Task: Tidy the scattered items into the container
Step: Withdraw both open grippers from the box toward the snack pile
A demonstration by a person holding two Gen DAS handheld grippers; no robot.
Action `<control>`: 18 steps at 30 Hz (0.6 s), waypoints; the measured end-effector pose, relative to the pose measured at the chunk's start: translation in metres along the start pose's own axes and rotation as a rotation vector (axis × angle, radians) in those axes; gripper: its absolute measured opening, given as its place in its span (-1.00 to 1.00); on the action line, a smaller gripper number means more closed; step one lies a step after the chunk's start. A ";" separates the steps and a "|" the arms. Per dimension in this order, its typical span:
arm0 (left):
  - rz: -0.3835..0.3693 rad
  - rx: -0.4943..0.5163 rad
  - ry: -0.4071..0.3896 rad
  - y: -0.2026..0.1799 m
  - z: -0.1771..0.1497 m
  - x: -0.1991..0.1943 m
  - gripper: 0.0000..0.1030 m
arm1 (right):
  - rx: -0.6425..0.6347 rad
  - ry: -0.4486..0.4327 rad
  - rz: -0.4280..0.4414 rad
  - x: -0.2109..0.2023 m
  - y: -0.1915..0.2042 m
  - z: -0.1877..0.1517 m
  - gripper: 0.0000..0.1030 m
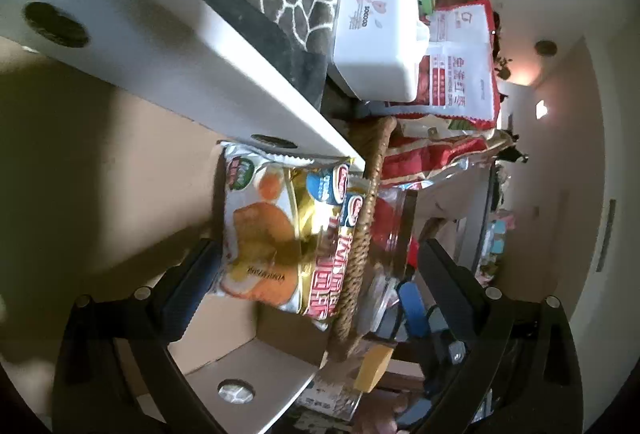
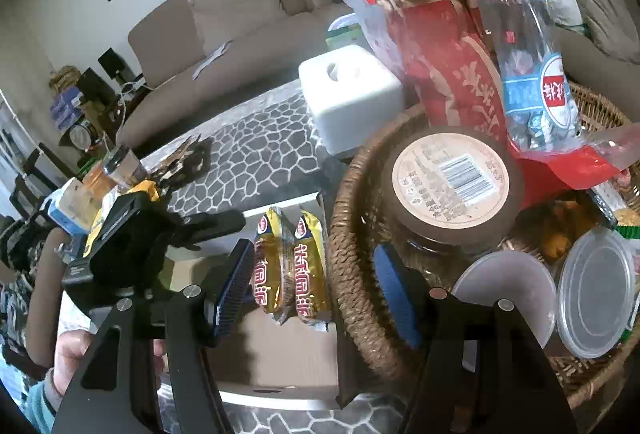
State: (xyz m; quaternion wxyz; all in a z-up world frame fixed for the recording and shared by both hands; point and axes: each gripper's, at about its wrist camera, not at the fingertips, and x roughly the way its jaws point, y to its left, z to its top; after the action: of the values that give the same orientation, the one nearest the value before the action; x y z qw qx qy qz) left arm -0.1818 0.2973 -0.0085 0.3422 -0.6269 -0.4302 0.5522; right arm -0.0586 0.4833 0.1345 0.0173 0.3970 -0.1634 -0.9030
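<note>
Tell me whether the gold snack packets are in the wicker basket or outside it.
Outside. The gold snack packets stand in the cardboard box, against the wicker basket rim's outer side.

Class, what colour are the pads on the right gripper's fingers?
Blue. The pads on the right gripper show best in the right wrist view.

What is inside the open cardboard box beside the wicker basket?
Two gold snack packets stand side by side inside the cardboard box, against the wall nearest the wicker basket. The left wrist view shows their printed front. Anything beneath or behind them is hidden.
</note>
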 end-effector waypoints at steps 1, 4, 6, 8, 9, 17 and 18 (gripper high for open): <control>0.002 0.007 0.003 -0.001 -0.002 -0.003 0.92 | -0.004 0.000 0.002 0.000 0.001 0.000 0.25; -0.003 0.070 0.009 -0.015 -0.013 -0.021 0.92 | -0.036 -0.006 0.056 -0.002 0.013 0.002 0.25; 0.005 0.147 0.004 -0.032 -0.025 -0.040 0.92 | -0.073 -0.006 0.095 -0.003 0.027 0.001 0.25; 0.025 0.236 -0.020 -0.049 -0.041 -0.068 0.95 | -0.106 -0.001 0.131 -0.003 0.042 -0.001 0.27; 0.039 0.266 -0.036 -0.052 -0.047 -0.081 0.98 | -0.119 0.001 0.146 -0.004 0.049 -0.003 0.30; 0.239 0.371 -0.219 -0.037 -0.093 -0.202 1.00 | -0.225 0.014 0.210 -0.007 0.119 -0.023 0.59; 0.295 0.387 -0.249 -0.034 -0.098 -0.215 1.00 | -0.248 0.020 0.215 -0.006 0.131 -0.027 0.61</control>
State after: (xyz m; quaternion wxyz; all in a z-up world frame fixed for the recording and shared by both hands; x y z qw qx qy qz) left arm -0.0945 0.1176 0.1230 0.3160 -0.5327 -0.2595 0.7409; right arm -0.0484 0.3526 0.1625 0.1644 0.3810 -0.0923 -0.9052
